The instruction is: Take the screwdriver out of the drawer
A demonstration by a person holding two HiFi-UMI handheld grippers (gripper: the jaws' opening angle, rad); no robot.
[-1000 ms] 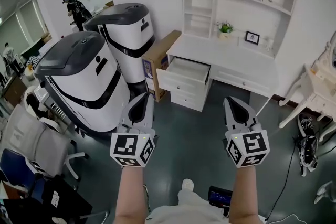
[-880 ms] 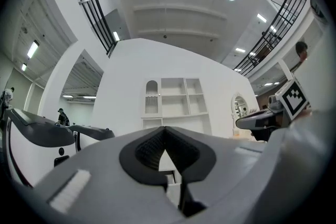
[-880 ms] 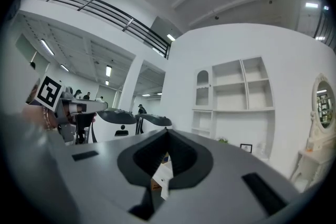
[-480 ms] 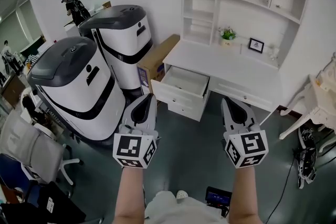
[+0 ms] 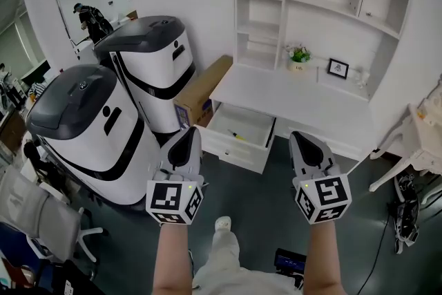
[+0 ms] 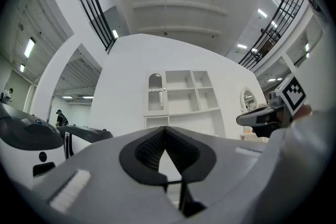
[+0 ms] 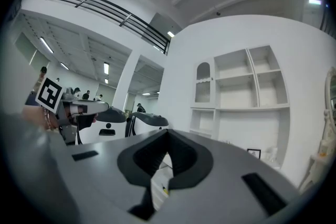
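Straight ahead at twelve o'clock, a white wooden desk [image 5: 304, 97] with one open white drawer [image 5: 233, 154]. Inside that drawer, near its front, a small yellow-handled screwdriver [image 5: 237, 135]. Well short of it, at seven o'clock from the drawer, the grey left gripper [image 5: 186, 137], jaws pressed together on nothing. At five o'clock from the drawer, the grey right gripper [image 5: 302, 140], jaws likewise pressed together, empty. At nine o'clock, a large white-and-grey rounded machine [image 5: 90, 128]; just beside the desk, a brown cardboard box [image 5: 200, 97].

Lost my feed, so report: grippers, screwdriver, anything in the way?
Both shut, empty: left gripper, right gripper. In open drawer: screwdriver, untouched. Nothing seen blocking the drawer.
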